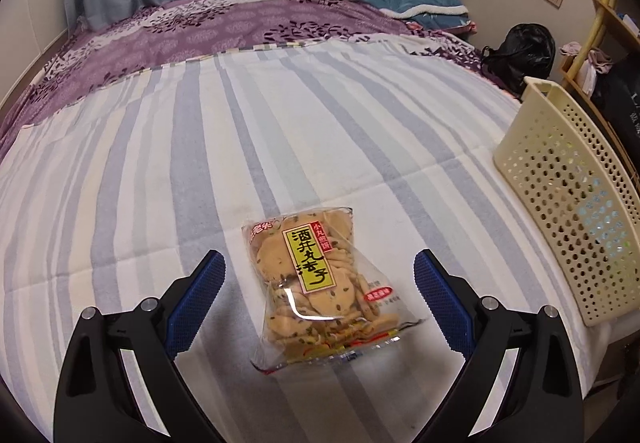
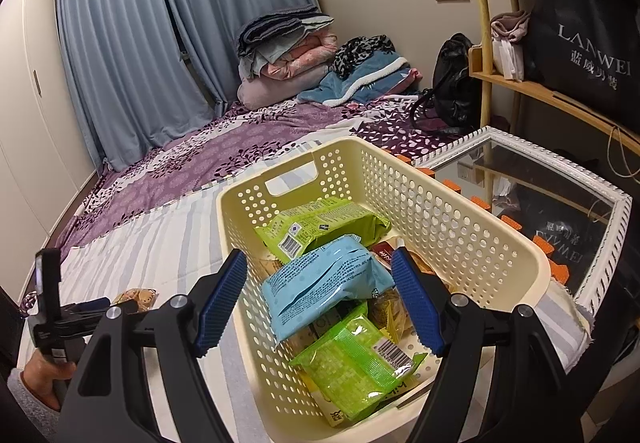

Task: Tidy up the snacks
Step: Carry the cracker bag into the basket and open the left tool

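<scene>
Several packets fill the basket [image 2: 472, 243] under the spread, empty right gripper [image 2: 320, 299]; one cracker bag [image 1: 320, 291] remains between the left gripper [image 1: 320, 299]'s wide jaws, basket at 2 o'clock.

A clear plastic bag of round tan crackers with a yellow label [image 1: 318, 291] lay flat on the striped blanket, well apart from a cream perforated plastic basket [image 2: 460, 227] standing upright at the bed's edge. Inside the basket lay a light blue snack packet [image 2: 324, 289] resting over two lime green packets, one behind [image 2: 320, 227] and one in front [image 2: 356, 367].
</scene>
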